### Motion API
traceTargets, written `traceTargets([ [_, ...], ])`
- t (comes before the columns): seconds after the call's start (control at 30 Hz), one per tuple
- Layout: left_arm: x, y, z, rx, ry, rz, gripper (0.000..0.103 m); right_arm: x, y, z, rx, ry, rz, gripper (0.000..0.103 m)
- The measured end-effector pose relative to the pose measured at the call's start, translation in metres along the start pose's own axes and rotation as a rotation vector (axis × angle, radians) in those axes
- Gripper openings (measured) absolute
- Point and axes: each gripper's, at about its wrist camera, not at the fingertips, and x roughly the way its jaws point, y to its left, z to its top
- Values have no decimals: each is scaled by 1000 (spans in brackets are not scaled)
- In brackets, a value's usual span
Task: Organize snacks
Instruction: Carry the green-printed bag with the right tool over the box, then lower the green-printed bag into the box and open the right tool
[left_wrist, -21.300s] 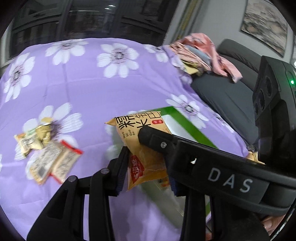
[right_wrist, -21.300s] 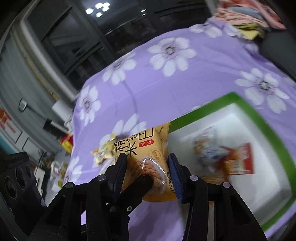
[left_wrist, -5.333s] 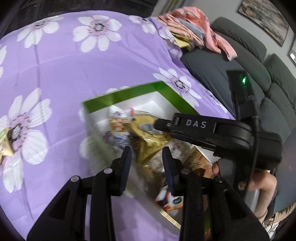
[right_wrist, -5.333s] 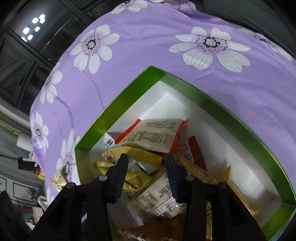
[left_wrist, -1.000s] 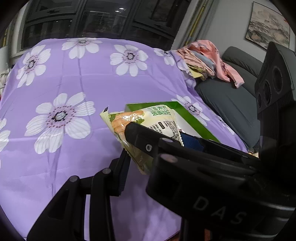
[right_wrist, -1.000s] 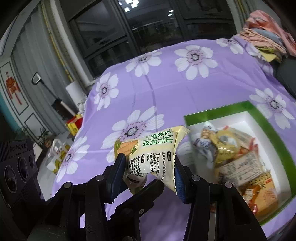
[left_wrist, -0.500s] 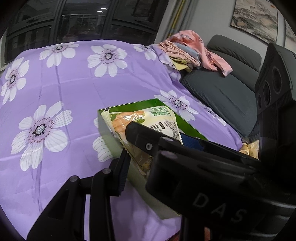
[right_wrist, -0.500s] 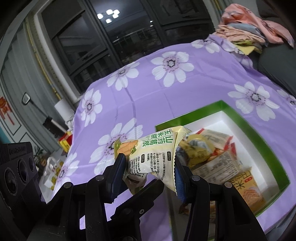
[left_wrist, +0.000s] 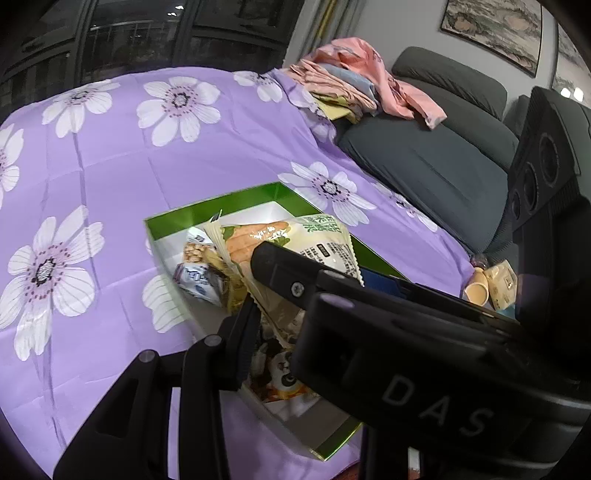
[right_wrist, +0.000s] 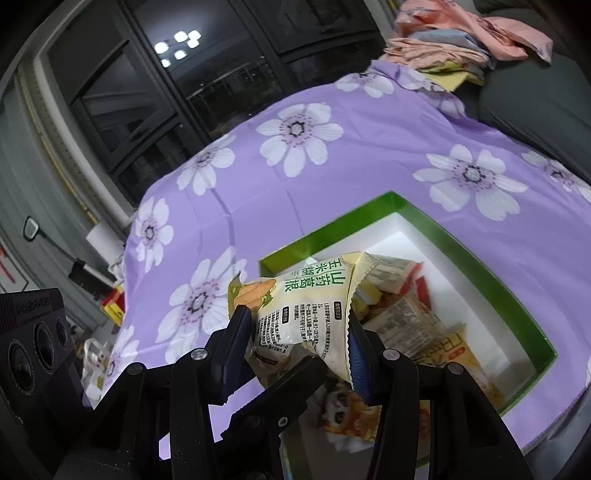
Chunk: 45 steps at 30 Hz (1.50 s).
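Left wrist view: the left gripper (left_wrist: 275, 317) pinches the corn packet (left_wrist: 280, 236) over the green box (left_wrist: 214, 205), and right wrist view, the right gripper (right_wrist: 297, 341) clamps it too, so uneven release could snag it on the rim.

One green-rimmed box (right_wrist: 461, 243) w/ white inside sits on one purple flowered cloth (right_wrist: 332, 173). One pale corn-print snack packet (right_wrist: 306, 310) is up off the pile, above the box. Inside the box: approx. six or seven more packets (right_wrist: 402, 314), heaped and overlapping, so exact count can't be told; one of them shows a panda print (right_wrist: 340, 410). Two black grippers: right gripper (right_wrist: 297, 341) and left gripper (left_wrist: 275, 321). One stack of folded clothes (left_wrist: 351, 85) on one grey sofa (left_wrist: 436, 158). Two framed pictures (left_wrist: 495, 26) on the wall, the second cut off at the edge.
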Motion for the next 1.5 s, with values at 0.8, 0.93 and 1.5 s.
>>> traceTargets([
  [0.8,59,-5,0,-23,165,-56,33,31,-53,0,145,112,-86,52],
  [0.93,64,-3,-1,-32,181,-57,33,37,-58,-1,161,135,-92,52],
  [1.5,79,-3,0,-31,230,-9,31,48,-71,-5,218,170,-83,52],
])
